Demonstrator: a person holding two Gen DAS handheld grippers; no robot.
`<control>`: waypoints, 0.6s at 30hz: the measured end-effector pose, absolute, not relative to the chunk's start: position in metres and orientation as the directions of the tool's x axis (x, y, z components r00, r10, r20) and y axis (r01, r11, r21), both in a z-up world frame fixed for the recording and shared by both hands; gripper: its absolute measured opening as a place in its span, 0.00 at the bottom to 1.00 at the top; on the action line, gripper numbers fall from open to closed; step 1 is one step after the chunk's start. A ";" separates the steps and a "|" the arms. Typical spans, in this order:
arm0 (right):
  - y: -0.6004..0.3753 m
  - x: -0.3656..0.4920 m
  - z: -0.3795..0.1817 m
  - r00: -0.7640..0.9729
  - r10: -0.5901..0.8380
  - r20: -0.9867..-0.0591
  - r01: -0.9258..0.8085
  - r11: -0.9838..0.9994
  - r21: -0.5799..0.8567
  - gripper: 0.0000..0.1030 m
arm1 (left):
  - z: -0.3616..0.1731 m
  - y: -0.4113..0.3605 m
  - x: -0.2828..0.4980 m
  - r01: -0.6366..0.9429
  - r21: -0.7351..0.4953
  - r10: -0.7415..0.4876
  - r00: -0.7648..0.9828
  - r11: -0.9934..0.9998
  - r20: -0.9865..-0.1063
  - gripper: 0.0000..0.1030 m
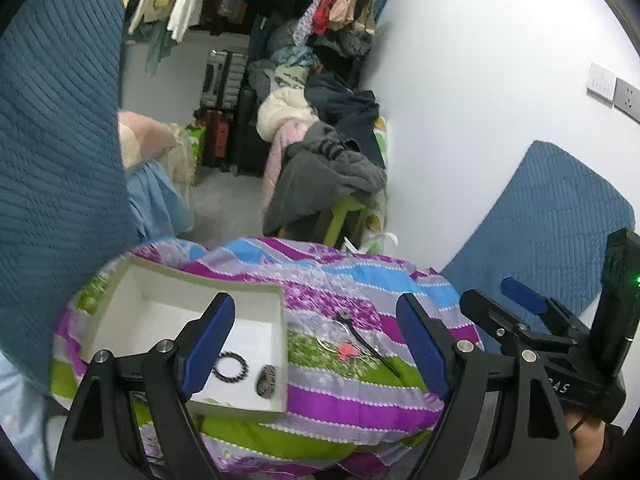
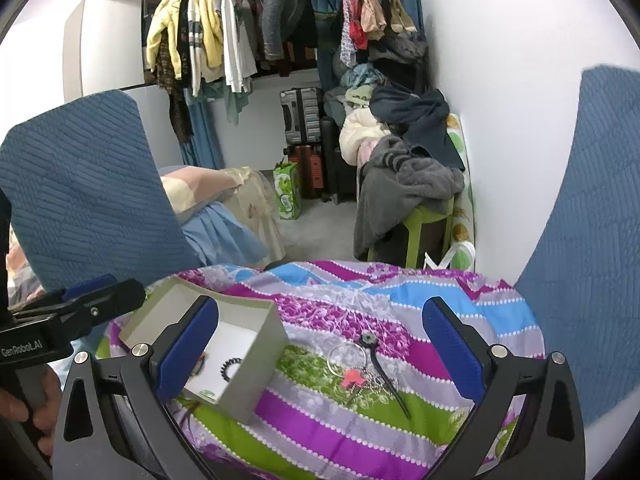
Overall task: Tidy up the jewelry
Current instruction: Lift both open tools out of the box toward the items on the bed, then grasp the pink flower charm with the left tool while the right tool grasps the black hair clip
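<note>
A white open box (image 1: 132,300) (image 2: 256,364) lies on a striped quilt (image 1: 360,396) (image 2: 360,432). Inside it lie a black beaded bracelet (image 1: 231,366) (image 2: 229,366) and a dark ring (image 1: 267,380). To the right of the box on the quilt lie a thin silver hoop (image 1: 338,330) (image 2: 347,354), a pink charm (image 1: 347,351) (image 2: 352,378) and a long black hair clip (image 1: 372,350) (image 2: 386,378). My left gripper (image 1: 316,344) is open and empty, its left finger over the box. My right gripper (image 2: 320,352) is open and empty above the loose jewelry. The right gripper also shows at the right of the left wrist view (image 1: 524,304).
Blue quilted cushions (image 1: 52,160) (image 2: 592,240) stand on both sides. Beyond the quilt are a green stool piled with clothes (image 1: 336,184) (image 2: 412,200), suitcases (image 2: 302,120), a hanging clothes rack (image 2: 208,32) and a white wall (image 1: 500,80) on the right.
</note>
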State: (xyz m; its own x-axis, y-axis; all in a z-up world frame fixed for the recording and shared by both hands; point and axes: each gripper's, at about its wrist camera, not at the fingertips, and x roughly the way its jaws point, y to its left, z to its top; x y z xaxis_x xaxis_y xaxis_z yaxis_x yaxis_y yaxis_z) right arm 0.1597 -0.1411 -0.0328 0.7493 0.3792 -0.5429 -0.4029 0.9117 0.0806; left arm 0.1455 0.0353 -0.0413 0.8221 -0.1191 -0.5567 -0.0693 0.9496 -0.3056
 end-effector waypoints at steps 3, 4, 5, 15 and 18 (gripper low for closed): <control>-0.156 0.163 -0.050 0.735 0.370 -0.568 -0.389 0.917 0.094 0.88 | -0.057 0.024 0.153 -0.046 -0.325 -0.157 0.804 0.945 -0.573 0.79; -0.161 0.165 -0.054 0.732 0.367 -0.574 -0.385 0.918 0.097 0.83 | -0.062 0.019 0.155 -0.034 -0.328 -0.171 0.801 0.944 -0.574 0.79; -0.168 0.167 -0.062 0.725 0.361 -0.586 -0.378 0.921 0.100 0.81 | -0.066 0.014 0.156 -0.023 -0.330 -0.180 0.802 0.944 -0.570 0.78; -0.208 0.187 -0.120 0.643 0.355 -0.679 -0.352 0.924 0.149 0.45 | -0.115 -0.040 0.183 0.044 -0.316 -0.247 0.728 0.948 -0.639 0.54; -0.215 0.196 -0.135 0.618 0.354 -0.701 -0.357 0.922 0.151 0.36 | -0.133 -0.054 0.195 0.060 -0.325 -0.273 0.693 0.944 -0.667 0.49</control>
